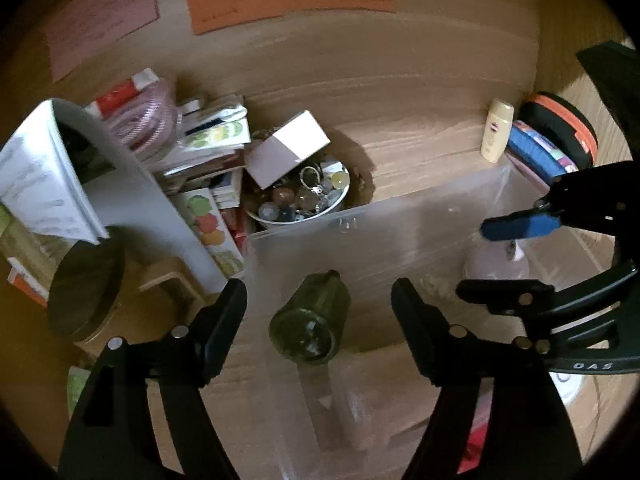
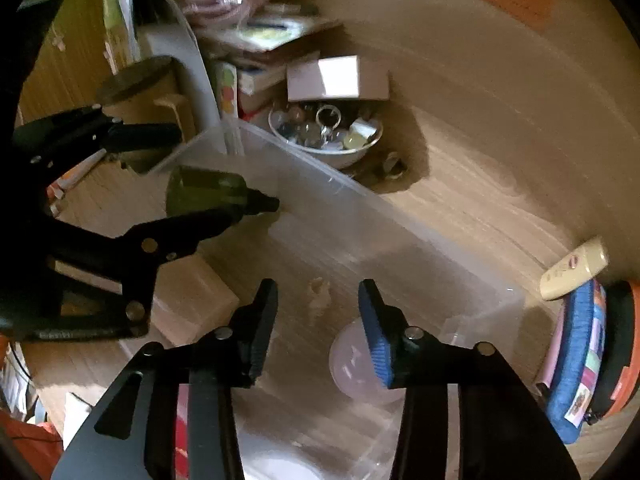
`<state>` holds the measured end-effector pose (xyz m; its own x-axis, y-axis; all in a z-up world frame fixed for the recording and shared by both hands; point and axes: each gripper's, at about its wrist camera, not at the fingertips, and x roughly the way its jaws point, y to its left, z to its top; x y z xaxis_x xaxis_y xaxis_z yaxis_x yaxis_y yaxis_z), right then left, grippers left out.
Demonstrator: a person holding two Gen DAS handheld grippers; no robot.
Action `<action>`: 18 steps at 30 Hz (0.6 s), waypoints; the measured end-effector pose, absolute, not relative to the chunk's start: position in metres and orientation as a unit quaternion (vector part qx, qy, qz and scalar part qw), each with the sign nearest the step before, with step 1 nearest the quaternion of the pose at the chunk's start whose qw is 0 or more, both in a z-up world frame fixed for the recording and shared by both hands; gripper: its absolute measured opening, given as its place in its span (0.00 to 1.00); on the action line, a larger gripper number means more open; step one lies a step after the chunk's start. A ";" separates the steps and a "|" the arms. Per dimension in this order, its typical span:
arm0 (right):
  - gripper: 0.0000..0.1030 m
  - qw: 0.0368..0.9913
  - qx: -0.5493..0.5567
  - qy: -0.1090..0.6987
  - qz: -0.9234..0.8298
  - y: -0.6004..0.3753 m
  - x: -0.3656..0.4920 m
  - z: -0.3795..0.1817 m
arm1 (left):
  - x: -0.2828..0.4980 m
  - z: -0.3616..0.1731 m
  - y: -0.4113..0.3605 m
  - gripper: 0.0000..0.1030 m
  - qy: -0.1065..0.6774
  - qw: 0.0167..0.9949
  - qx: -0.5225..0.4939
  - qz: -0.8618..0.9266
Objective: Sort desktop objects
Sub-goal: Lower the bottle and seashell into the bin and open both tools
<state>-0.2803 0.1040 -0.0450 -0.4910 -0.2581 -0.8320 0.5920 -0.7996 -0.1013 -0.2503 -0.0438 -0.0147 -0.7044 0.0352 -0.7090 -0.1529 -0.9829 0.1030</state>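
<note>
A dark green glass bottle [image 1: 310, 320] lies on its side in a clear plastic bin [image 1: 360, 210]. My left gripper [image 1: 318, 296] stands open above it, one finger on each side, with gaps to the glass. In the right wrist view the same green bottle [image 2: 208, 194] rests between the left gripper's [image 2: 208, 176] spread fingers, inside the bin [image 2: 360, 188]. A pale pink round bottle [image 2: 352, 364] sits in the bin's near corner. Just above it, my right gripper [image 2: 318, 292] is open, its blue-padded finger beside the bottle and not pressing on it. The left wrist view shows the right gripper [image 1: 494, 260] over that pink bottle [image 1: 496, 268].
Behind the bin stand a white bowl of marbles and trinkets [image 1: 304, 196] with a white box [image 1: 286, 148] leaning on it, and a pile of booklets and packets [image 1: 212, 140]. A cream tube [image 1: 496, 130] and a blue pouch [image 1: 536, 152] lie right. A dark-lidded jar [image 1: 86, 284] stands left.
</note>
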 end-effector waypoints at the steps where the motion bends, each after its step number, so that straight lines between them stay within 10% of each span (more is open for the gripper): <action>1: 0.49 0.249 0.432 0.187 -0.847 0.107 -0.280 -0.041 | -0.248 -0.012 -0.045 0.76 0.074 0.048 -0.381 0.921; 18: 0.77 0.218 0.375 0.147 -0.889 0.144 -0.209 0.015 | -0.178 0.033 -0.069 0.94 0.036 0.010 -0.327 0.944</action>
